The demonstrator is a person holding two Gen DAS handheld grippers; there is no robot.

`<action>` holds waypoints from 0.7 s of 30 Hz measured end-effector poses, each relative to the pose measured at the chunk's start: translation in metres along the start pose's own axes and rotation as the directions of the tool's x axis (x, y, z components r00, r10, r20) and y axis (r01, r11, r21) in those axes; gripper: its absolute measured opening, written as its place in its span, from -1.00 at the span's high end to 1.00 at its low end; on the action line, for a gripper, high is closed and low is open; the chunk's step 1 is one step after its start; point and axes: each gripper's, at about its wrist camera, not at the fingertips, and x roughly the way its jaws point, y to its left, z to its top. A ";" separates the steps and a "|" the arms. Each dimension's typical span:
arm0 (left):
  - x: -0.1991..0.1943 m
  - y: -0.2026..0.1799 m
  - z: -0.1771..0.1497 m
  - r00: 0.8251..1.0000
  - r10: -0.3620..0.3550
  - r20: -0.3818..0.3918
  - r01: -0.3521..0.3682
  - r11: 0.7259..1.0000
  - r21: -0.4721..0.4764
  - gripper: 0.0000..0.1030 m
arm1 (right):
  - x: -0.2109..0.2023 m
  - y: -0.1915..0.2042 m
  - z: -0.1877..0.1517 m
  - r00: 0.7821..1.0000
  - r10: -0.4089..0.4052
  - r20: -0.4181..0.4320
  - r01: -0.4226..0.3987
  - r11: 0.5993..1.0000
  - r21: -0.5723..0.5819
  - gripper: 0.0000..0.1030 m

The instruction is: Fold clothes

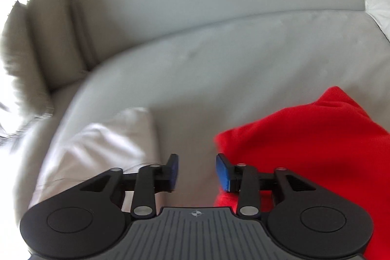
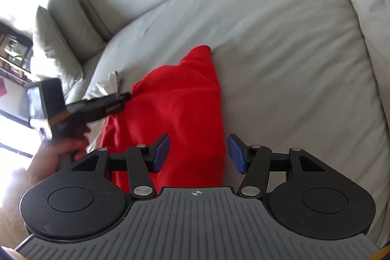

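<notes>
on the sofa (image 2: 280, 45) lies the red garment (image 2: 175, 99), bunched — left gripper (image 1: 197, 171) apart beside its edge, right gripper (image 2: 198, 154) apart over it; next, probably each must pinch an edge.

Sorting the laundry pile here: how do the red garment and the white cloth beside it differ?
The red garment is bright red; the white cloth is pale, close to the sofa in colour. The red garment shows much more fabric than the white cloth. The right hand-held gripper has its open jaws over the red garment, while the white cloth lies off toward the left hand-held gripper. Both lie rumpled on the sofa.
</notes>
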 end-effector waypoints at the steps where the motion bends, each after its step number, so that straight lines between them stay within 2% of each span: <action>1: -0.011 0.005 -0.004 1.000 0.004 0.009 -0.003 1.000 -0.023 0.24 | -0.002 0.000 0.001 1.000 0.000 0.011 0.000 1.000 -0.002 -0.14; 3: -0.040 0.020 -0.009 0.997 -0.064 0.044 0.069 0.989 -0.132 0.29 | -0.005 0.002 0.007 0.999 -0.007 0.042 0.007 1.000 -0.009 -0.14; 4: -0.050 0.024 -0.011 0.990 -0.133 0.046 0.140 0.971 -0.192 0.43 | -0.004 0.003 0.012 0.998 -0.010 0.055 0.011 1.000 -0.013 -0.14; 5: -0.057 0.026 -0.013 0.977 -0.206 0.052 0.212 0.947 -0.242 0.49 | -0.003 0.004 0.017 0.998 -0.012 0.069 0.014 1.000 -0.015 -0.14; 7: -0.063 0.020 -0.018 0.937 -0.342 0.070 0.347 0.888 -0.303 0.73 | 0.006 0.004 0.027 0.996 -0.019 0.087 0.020 1.000 -0.007 -0.14; 8: -0.061 0.014 -0.018 0.925 -0.372 0.076 0.377 0.875 -0.304 0.74 | 0.012 0.004 0.032 0.996 -0.022 0.090 0.022 1.000 0.002 -0.14; 9: -0.055 0.007 -0.018 0.926 -0.372 0.059 0.372 0.879 -0.297 0.76 | 0.020 0.003 0.036 0.996 -0.025 0.086 0.024 1.000 0.015 -0.14; 12: -0.029 -0.008 -0.025 0.948 -0.313 -0.053 0.290 0.921 -0.260 0.87 | 0.041 -0.002 0.047 0.997 -0.032 0.066 0.029 0.998 0.050 -0.14; 13: -0.022 -0.009 -0.029 0.948 -0.309 -0.078 0.280 0.924 -0.261 0.87 | 0.048 -0.003 0.052 0.997 -0.038 0.068 0.035 0.998 0.052 -0.14; 17: -0.015 0.003 -0.039 0.931 -0.357 -0.077 0.316 0.892 -0.323 0.86 | 0.080 -0.003 0.083 0.994 -0.061 0.093 0.055 0.997 0.061 -0.14; 21: -0.015 0.002 -0.039 0.931 -0.358 -0.070 0.319 0.892 -0.319 0.85 | 0.116 -0.006 0.104 0.997 -0.049 0.066 0.044 0.996 0.084 -0.14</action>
